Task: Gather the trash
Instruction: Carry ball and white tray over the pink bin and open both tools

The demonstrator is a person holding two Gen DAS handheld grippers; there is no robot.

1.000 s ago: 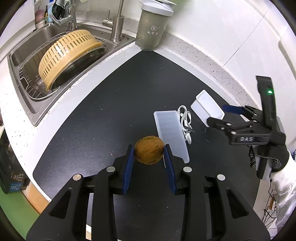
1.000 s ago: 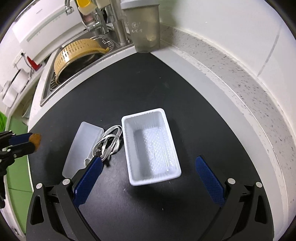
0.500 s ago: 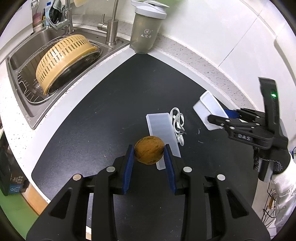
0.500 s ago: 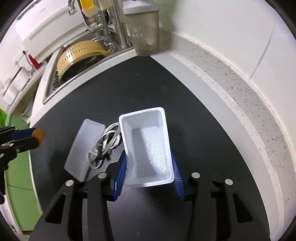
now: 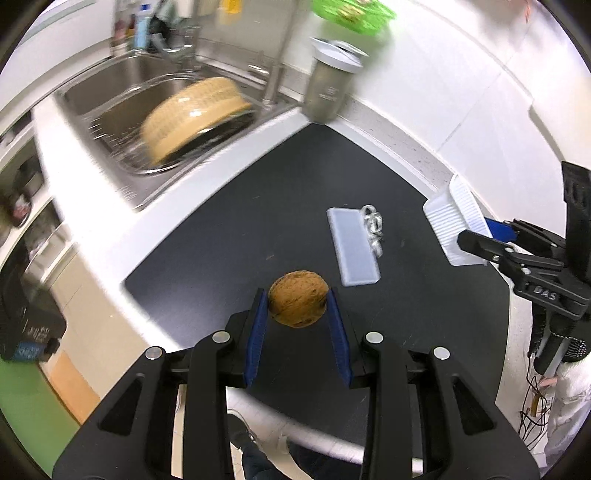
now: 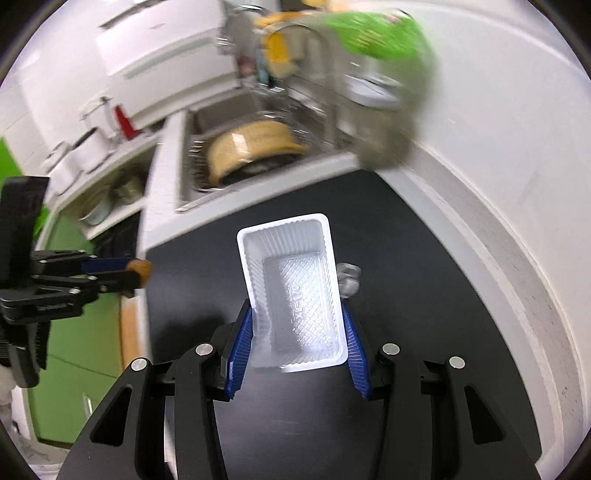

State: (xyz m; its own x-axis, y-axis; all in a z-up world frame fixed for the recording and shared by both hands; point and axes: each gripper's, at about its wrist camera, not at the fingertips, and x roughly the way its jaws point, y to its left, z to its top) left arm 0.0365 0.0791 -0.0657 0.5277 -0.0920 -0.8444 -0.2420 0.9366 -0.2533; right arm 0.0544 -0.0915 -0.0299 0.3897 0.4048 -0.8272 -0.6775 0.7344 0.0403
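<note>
Gripping a brown walnut (image 5: 297, 303) between its blue pads, the left claw (image 5: 298, 314) holds the nut in the air above the near edge of the black table (image 5: 229, 236). From the right wrist view the same claw (image 6: 129, 275) shows at the left, out past the table edge, with the walnut (image 6: 141, 271) at its tips.

The right claw (image 6: 295, 332) is closed on a white plastic tray (image 6: 293, 291), its pads pressing the tray's two long sides near the closer end. The tray is off the table and tilted, its open side facing the camera and its ribbed floor visible. In the left wrist view the right claw (image 5: 480, 240) comes in from the right, with the tray (image 5: 456, 225) raised near the table's right edge.

Farther out on the table lies a flat translucent lid (image 5: 352, 245), and touching its right side is a small tangle of silvery cord (image 5: 373, 227); a bit of that cord (image 6: 347, 278) peeks out just right of the held tray.

Beyond the table, a steel sink (image 5: 122, 96) holds an overturned yellow colander (image 5: 192, 114), blurred by motion. A grey shaker bottle (image 5: 330, 90) stands at the back corner by the white wall, with something green (image 5: 351, 13) above it that is too blurred to identify.
</note>
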